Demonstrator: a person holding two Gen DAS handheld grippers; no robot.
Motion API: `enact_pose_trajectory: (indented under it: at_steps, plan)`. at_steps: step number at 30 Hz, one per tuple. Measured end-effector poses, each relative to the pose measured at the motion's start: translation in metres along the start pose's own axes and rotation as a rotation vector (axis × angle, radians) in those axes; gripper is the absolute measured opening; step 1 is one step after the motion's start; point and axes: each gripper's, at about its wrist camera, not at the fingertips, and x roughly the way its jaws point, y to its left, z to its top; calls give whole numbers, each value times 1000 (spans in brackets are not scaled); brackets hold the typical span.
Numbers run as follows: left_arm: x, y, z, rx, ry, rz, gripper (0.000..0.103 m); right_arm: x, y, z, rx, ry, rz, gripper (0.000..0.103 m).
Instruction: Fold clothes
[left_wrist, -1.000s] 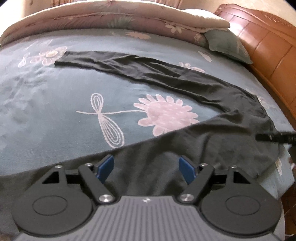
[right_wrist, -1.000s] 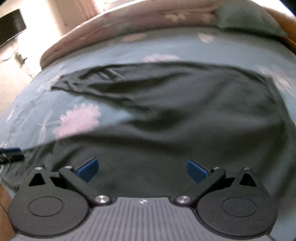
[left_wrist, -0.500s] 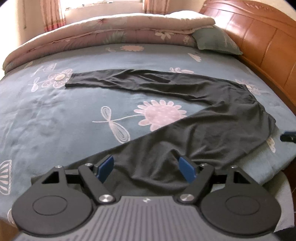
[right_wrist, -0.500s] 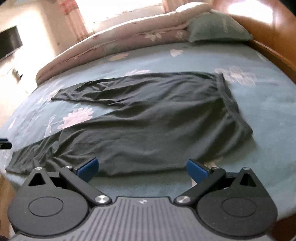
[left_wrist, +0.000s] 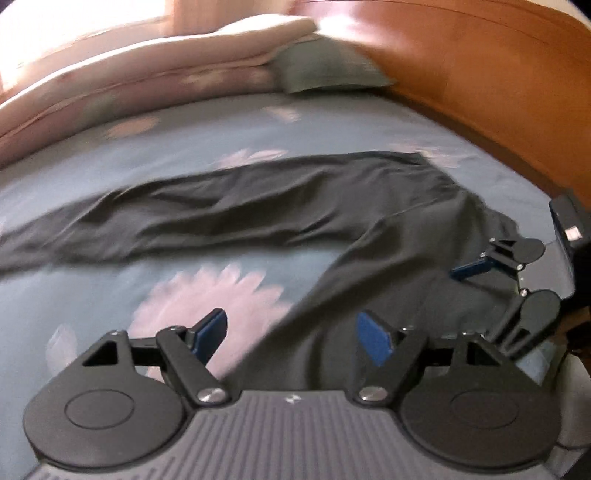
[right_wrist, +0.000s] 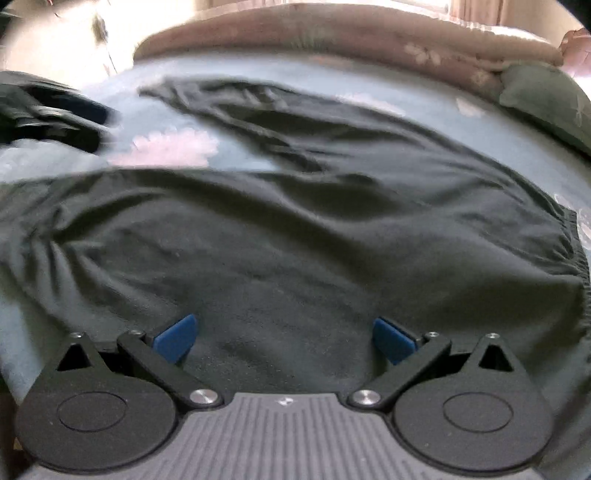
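Note:
Dark grey trousers (left_wrist: 280, 206) lie spread on a blue flowered bedsheet (left_wrist: 207, 147), legs splayed apart to the left and waistband (right_wrist: 576, 243) toward the right. My left gripper (left_wrist: 291, 334) hovers open over the near trouser leg, nothing between its blue pads. My right gripper (right_wrist: 284, 338) stands open low above the seat of the trousers (right_wrist: 295, 258), its pads clear of the cloth. In the left wrist view the right gripper (left_wrist: 491, 273) shows at the right edge, over the waist end. In the right wrist view the left gripper (right_wrist: 66, 118) is a dark blur at the upper left.
A folded pink quilt (left_wrist: 155, 70) and a green pillow (left_wrist: 325, 70) lie along the far side of the bed. A curved wooden headboard (left_wrist: 480, 81) rises at the right. The near bed edge runs just below both grippers.
Both views have swung and blurred. The left gripper has shifted right toward the trouser waist, so the right gripper now shows large beside it. The right gripper has come down closer over the trousers.

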Motion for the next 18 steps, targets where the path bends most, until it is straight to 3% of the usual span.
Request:
enact_pose_trajectory:
  at_steps: [4, 7, 10, 18]
  plan:
    - [30, 8, 20, -38, 74, -110, 78, 3, -1, 13, 2, 90, 5, 103]
    - [30, 11, 39, -81, 151, -114, 77, 10, 3, 33, 11, 204, -11, 103]
    - [10, 17, 63, -149, 227, -128, 77, 3, -4, 55, 132, 308, -9, 103]
    - [-47, 28, 124, -328, 381, -90, 77, -87, -5, 120, 212, 353, -17, 103]
